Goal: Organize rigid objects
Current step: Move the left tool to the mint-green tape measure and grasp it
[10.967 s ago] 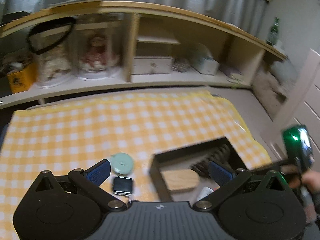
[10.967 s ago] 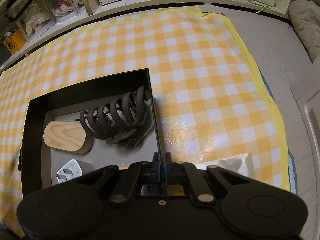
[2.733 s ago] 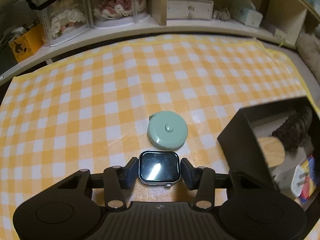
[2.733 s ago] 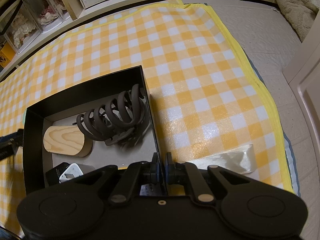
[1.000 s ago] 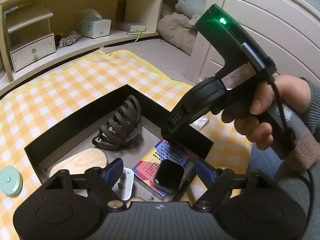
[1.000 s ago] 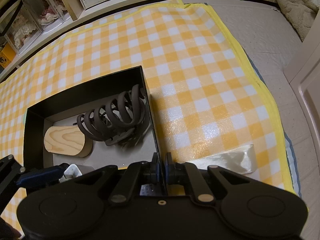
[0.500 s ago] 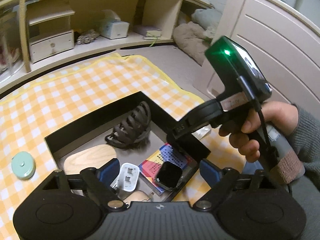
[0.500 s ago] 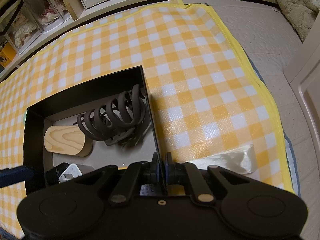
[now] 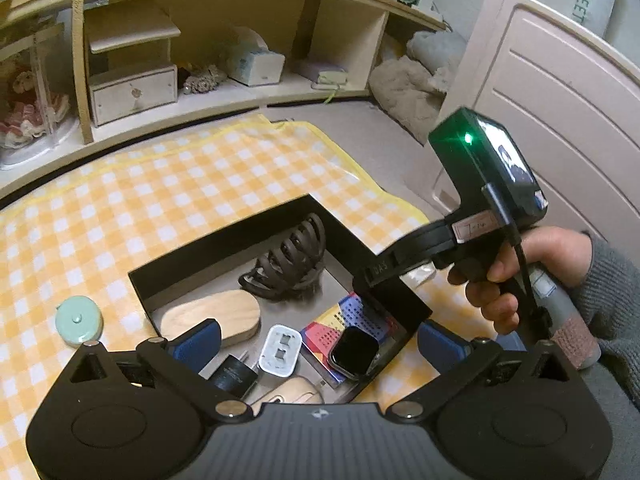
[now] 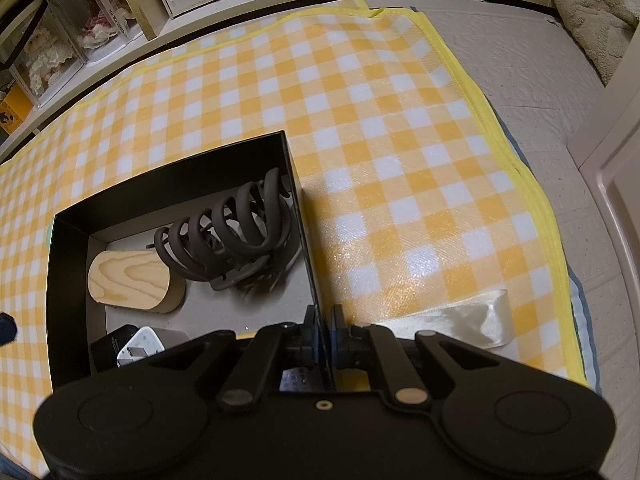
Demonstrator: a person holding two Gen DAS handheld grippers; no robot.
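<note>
My left gripper hovers over the near end of the black box. Its jaws are opening wide, and the pads touch nothing. Below them a black smartwatch lies in the box on a colourful card. The box also holds a white plug, a wooden block and a dark hair claw. A mint tape measure sits on the checked cloth left of the box. My right gripper is shut on the box's right wall.
The yellow checked cloth ends at a grey floor on the right. A cream ribbon lies by the right gripper. Low shelves run along the far side, and a pale door stands at the right. A hand holds the right gripper.
The left gripper has lifted and drawn back from the box while its jaws widened, and the smartwatch stays on the card. The right gripper has not moved.
</note>
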